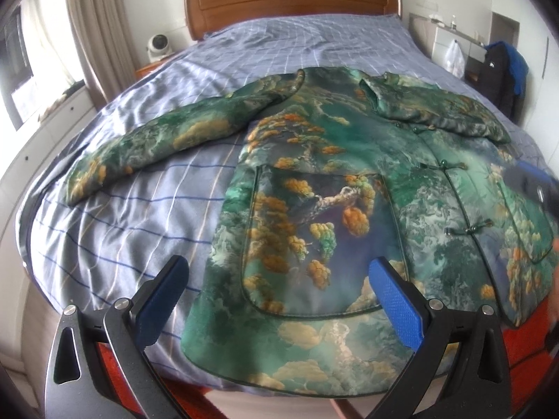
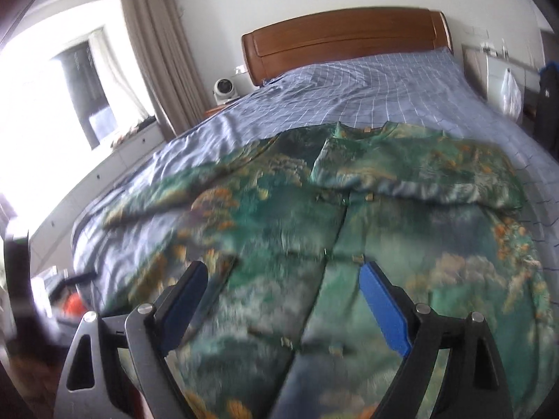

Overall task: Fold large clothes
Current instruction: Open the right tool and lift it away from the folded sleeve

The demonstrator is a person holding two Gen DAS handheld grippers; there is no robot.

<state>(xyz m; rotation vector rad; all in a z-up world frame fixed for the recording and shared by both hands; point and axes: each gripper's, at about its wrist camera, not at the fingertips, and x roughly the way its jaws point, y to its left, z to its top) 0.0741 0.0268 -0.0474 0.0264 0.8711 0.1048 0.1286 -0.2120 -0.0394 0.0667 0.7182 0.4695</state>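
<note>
A padded green jacket (image 1: 314, 181) with orange tree print lies front up on the bed, buttons closed. One sleeve (image 1: 157, 139) stretches out to the left. The other sleeve (image 1: 436, 111) is folded across the chest. My left gripper (image 1: 279, 265) hangs open over the hem by the big pocket (image 1: 314, 244), with nothing between its blue pads (image 1: 398, 303). In the blurred right wrist view, my right gripper (image 2: 283, 269) stands open above the jacket's (image 2: 349, 244) lower front, gripping nothing. A blurred blue and dark shape (image 1: 534, 185) crosses the right edge of the left wrist view.
The jacket rests on a blue checked cover (image 1: 122, 227) that reaches back to a wooden headboard (image 1: 293, 3). A small white device (image 1: 157, 47) sits on the bedside stand at the left. Curtains and a window are at the left. Dark clothes (image 1: 503, 70) hang at the right.
</note>
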